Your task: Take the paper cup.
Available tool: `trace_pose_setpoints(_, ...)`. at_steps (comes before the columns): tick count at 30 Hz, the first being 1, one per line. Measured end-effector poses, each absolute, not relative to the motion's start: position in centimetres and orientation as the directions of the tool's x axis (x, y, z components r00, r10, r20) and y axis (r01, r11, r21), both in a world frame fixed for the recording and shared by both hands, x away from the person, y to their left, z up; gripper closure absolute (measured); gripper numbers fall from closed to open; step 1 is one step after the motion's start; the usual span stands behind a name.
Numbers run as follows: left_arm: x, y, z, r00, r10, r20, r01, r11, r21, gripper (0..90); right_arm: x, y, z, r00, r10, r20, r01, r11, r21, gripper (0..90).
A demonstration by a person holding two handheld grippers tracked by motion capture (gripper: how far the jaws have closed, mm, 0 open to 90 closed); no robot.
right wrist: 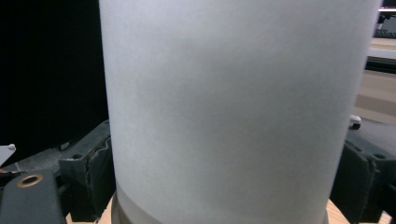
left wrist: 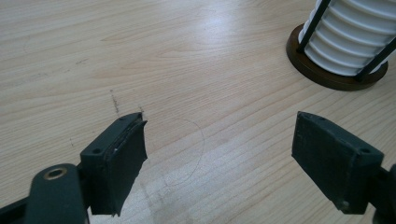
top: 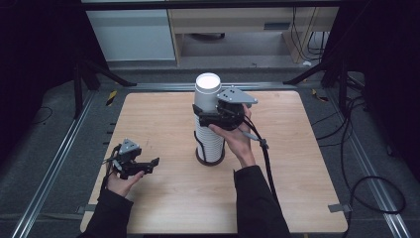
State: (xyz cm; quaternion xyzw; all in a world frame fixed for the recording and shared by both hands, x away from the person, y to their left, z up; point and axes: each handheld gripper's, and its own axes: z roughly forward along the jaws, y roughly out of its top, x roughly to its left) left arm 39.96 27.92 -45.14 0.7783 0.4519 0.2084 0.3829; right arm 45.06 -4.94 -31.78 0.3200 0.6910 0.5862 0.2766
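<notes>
While your right gripper (top: 207, 118) clamps the top white cup (top: 207, 92) of the stack (top: 210, 144), your left gripper (top: 148, 165) hangs open above the table (top: 163, 198).

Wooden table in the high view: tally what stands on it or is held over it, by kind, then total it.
Stack of white ribbed paper cups: 1
Dark round-based wire cup holder: 1
Black two-jaw grippers: 2, the left gripper and the right gripper
Total: 4
</notes>
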Motion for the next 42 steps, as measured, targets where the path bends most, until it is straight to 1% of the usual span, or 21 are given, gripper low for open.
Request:
trace_pose_setpoints(21,40.0,28.0,-45.1,0.504,0.864,-0.025,0.547,-0.296,0.783,17.0,45.1,-5.1,-31.6,-0.655,0.756,-0.019,0.116,0.124,0.985,11.2)
trace_pose_setpoints(32,40.0,28.0,-45.2,0.504,0.864,-0.026,0.549,-0.297,0.782,16.9,45.2,-5.1,-31.6,-0.666,0.746,-0.027,0.098,0.123,0.988,11.5)
trace_pose_setpoints(34,40.0,28.0,-45.2,0.504,0.863,-0.026,0.549,-0.298,0.781,16.9,45.2,-5.2,-31.5,-0.668,0.743,-0.03,0.082,0.114,0.99,11.7)
trace_pose_setpoints(42,40.0,27.9,-45.2,0.506,0.862,-0.024,0.551,-0.302,0.778,16.8,45.0,-5.4,-30.5,-0.668,0.743,-0.029,0.081,0.111,0.99,12.8)
